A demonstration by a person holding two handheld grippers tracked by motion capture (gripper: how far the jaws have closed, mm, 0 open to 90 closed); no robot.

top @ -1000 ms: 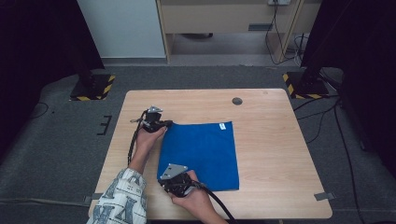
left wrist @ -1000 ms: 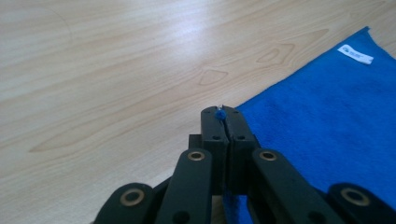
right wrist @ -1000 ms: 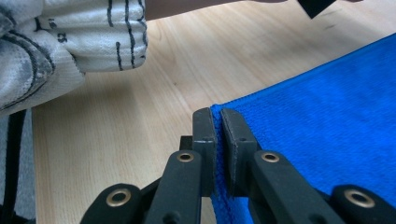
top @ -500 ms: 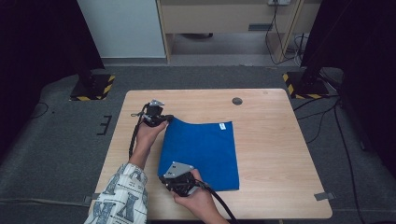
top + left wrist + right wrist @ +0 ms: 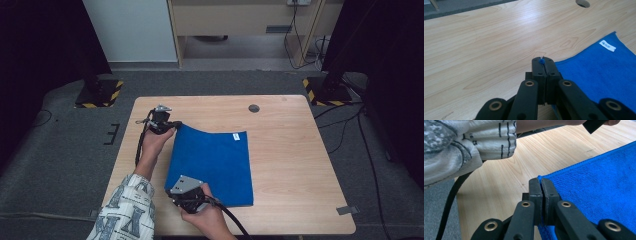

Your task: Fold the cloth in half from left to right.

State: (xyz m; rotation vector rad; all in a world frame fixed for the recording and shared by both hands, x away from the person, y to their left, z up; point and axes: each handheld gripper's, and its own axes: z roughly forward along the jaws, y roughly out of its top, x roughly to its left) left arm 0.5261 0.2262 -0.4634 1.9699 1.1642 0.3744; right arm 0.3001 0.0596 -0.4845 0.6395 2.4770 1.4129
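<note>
Lifted since the earlier frame, the left gripper (image 5: 172, 125) fingers pinch the far-left corner of the blue cloth (image 5: 215, 165) on the bench (image 5: 300, 165), the right gripper (image 5: 176, 197) clamps the near-left corner; next, likely folding rightward.

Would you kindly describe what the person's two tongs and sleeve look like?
Both the left tongs and right tongs are black, with two flat jaws on linkage arms joined by brass-ringed pivots. A grey three-cornered plate tops the right one, and a black cable trails from it. The left forearm wears a whitish sleeve with dark printed lettering.
</note>
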